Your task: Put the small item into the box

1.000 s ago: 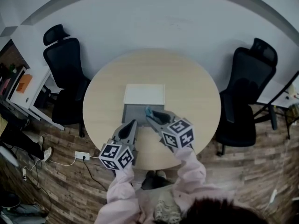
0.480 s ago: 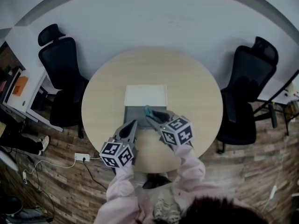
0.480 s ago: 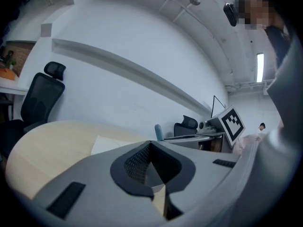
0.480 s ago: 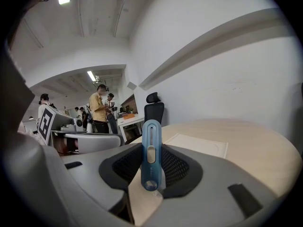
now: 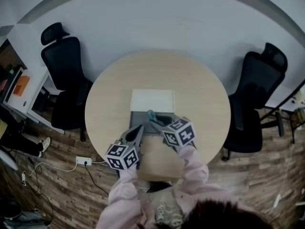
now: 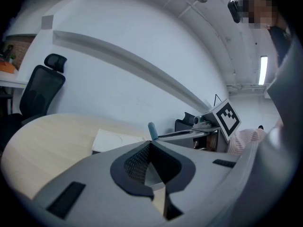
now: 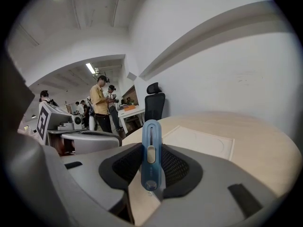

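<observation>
Though plain in the right gripper, blue item barely visible overhead

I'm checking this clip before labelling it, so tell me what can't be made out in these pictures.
- Inside of the box: head view, the right hand-held gripper covers part, so contents are unclear.
- Blue item: right gripper view, lower end hidden between the jaws; too small in the head view to identify.
- Box body: right gripper view, hidden behind the gripper's own housing; only the white lid shows.
</observation>
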The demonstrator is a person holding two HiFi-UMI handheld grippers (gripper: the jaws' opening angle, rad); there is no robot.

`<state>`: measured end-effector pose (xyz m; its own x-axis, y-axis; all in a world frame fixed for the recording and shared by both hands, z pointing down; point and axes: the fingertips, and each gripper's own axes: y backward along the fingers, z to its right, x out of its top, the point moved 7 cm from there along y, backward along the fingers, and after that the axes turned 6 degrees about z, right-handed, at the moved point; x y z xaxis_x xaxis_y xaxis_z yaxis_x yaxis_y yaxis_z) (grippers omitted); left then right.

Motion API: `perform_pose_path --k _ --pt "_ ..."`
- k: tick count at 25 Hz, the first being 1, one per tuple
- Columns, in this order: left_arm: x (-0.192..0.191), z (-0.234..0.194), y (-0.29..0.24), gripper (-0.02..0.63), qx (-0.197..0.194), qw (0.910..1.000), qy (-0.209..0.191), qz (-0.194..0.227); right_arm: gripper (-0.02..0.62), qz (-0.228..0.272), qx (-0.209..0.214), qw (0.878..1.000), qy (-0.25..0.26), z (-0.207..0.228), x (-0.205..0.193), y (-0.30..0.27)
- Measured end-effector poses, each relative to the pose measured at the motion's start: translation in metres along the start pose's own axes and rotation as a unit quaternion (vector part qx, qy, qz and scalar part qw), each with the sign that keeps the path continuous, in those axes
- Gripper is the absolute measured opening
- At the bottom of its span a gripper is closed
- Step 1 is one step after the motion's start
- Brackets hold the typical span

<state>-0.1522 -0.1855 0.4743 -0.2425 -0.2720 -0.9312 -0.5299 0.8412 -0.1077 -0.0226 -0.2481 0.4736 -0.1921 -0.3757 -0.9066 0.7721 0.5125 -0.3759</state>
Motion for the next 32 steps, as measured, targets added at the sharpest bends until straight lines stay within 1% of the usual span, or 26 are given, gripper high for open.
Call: perform_pose_path --k 8,16,24,32 --pt "-0.015 -0.012 -0.013 0.011 -0.004 0.9996 0.015 -0.024 0.132 -0.027 0.002 1.000 -0.011 0.013 -0.007 -0.019" --pt "-0.023 -0.023 -0.017 0.011 -0.001 0.9988 0.027 -0.040 0.132 -0.062 0.014 0.998 -0.009 0.020 -0.012 -0.036" --pt "-0.032 -0.033 -0.022 0.011 0.006 0.9978 0.042 -0.051 0.132 -0.103 0.022 0.994 -0.015 0.028 -0.026 -0.053" --pt "-0.042 -0.037 -0.028 0.011 0.006 0.9964 0.058 -0.063 0.132 -0.143 0.030 0.989 -0.007 0.036 -0.037 -0.066"
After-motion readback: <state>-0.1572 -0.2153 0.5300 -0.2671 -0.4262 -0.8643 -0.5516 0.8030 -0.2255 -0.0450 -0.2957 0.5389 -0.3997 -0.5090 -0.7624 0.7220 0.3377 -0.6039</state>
